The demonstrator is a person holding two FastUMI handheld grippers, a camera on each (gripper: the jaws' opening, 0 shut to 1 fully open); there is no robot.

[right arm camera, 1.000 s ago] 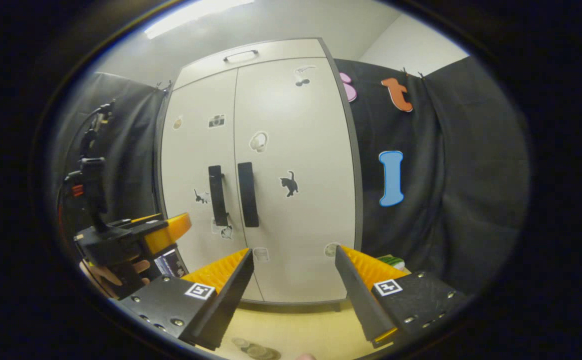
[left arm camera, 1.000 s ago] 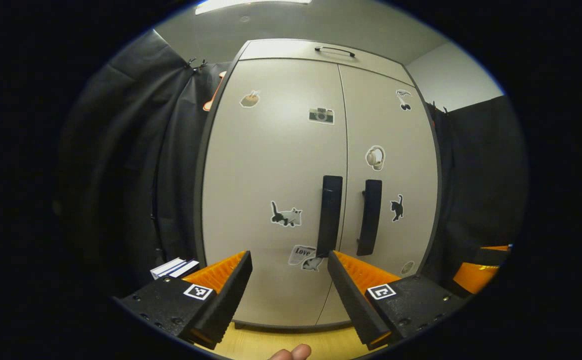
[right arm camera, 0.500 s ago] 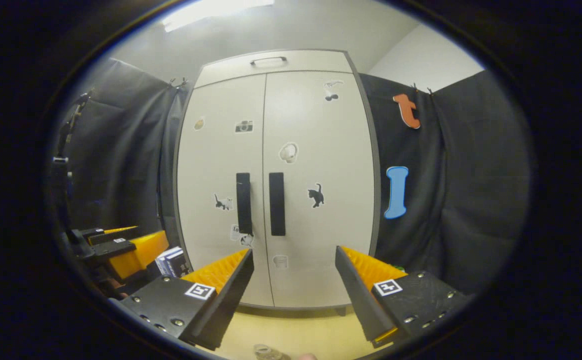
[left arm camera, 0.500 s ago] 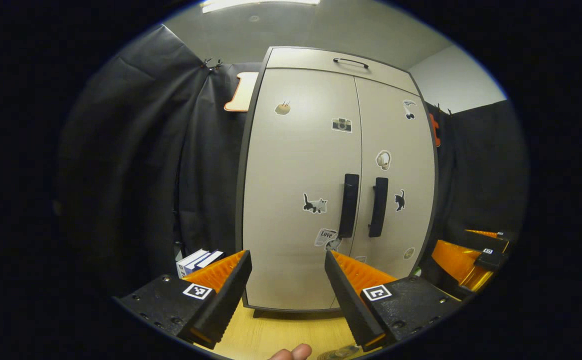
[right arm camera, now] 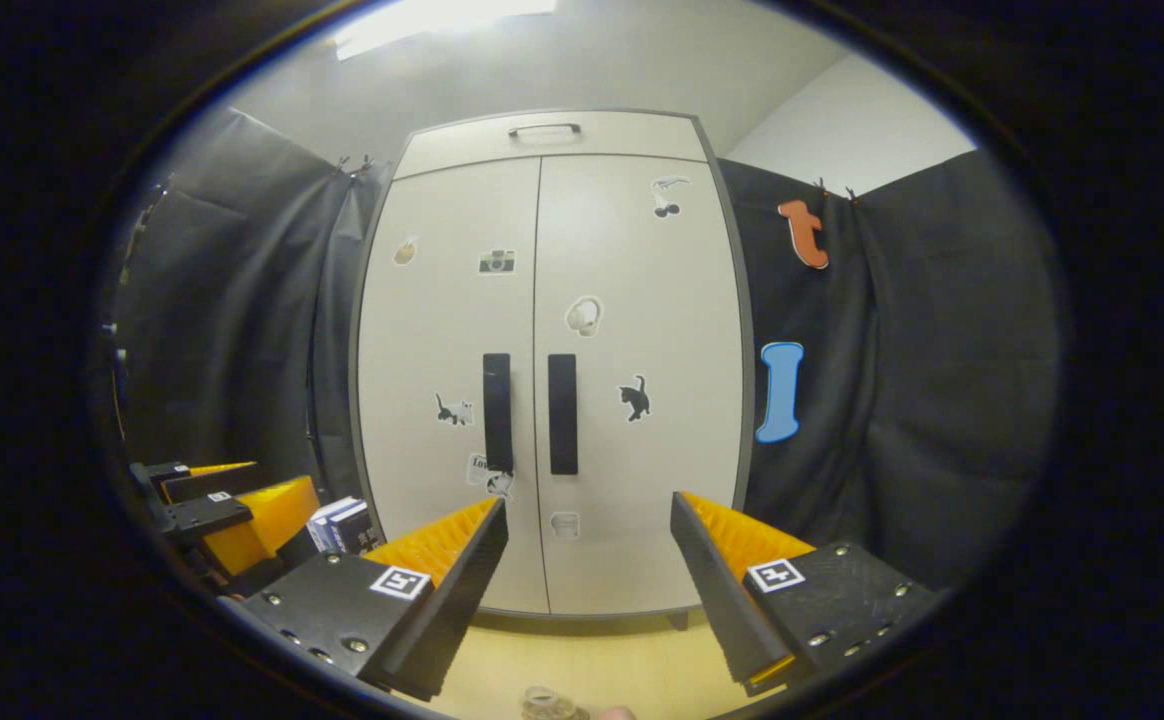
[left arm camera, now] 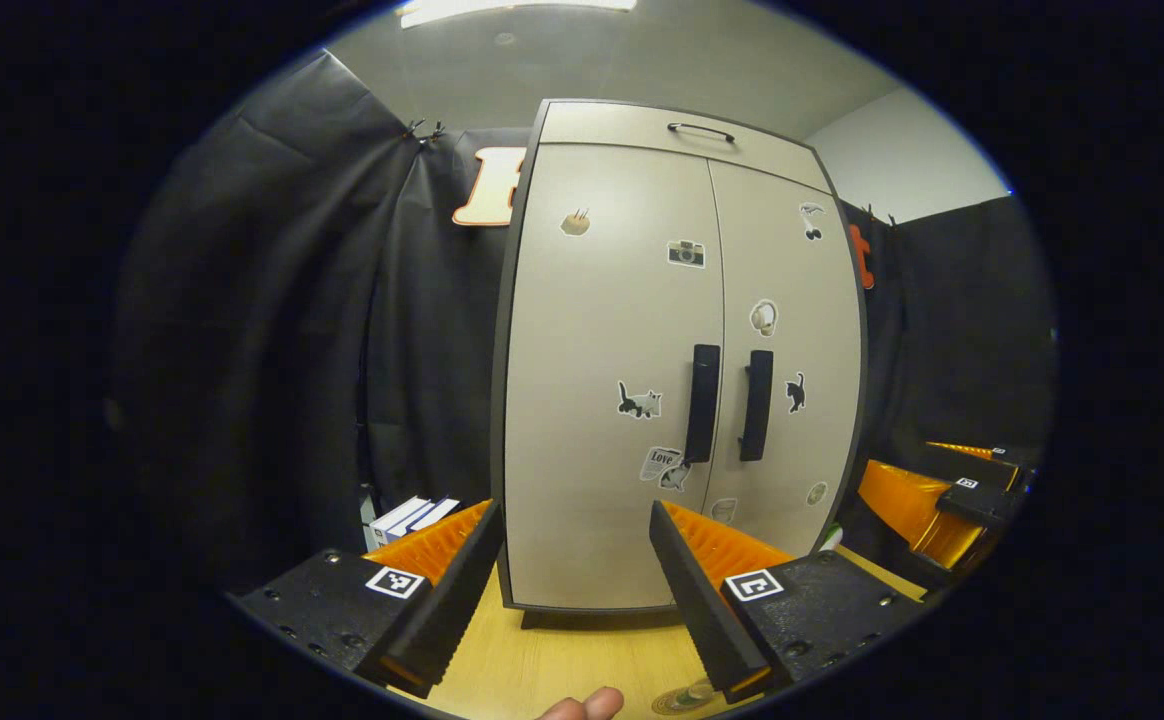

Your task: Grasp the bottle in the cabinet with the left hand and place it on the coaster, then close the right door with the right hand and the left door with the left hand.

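The cabinet stands on the desk with both doors shut. The bottle sits on the coaster at the near edge. The left tool and the right tool are spread wide, holding nothing

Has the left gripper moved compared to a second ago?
Yes. The left gripper has backed away from the cabinet, whose doors look smaller and more to the right in its view.
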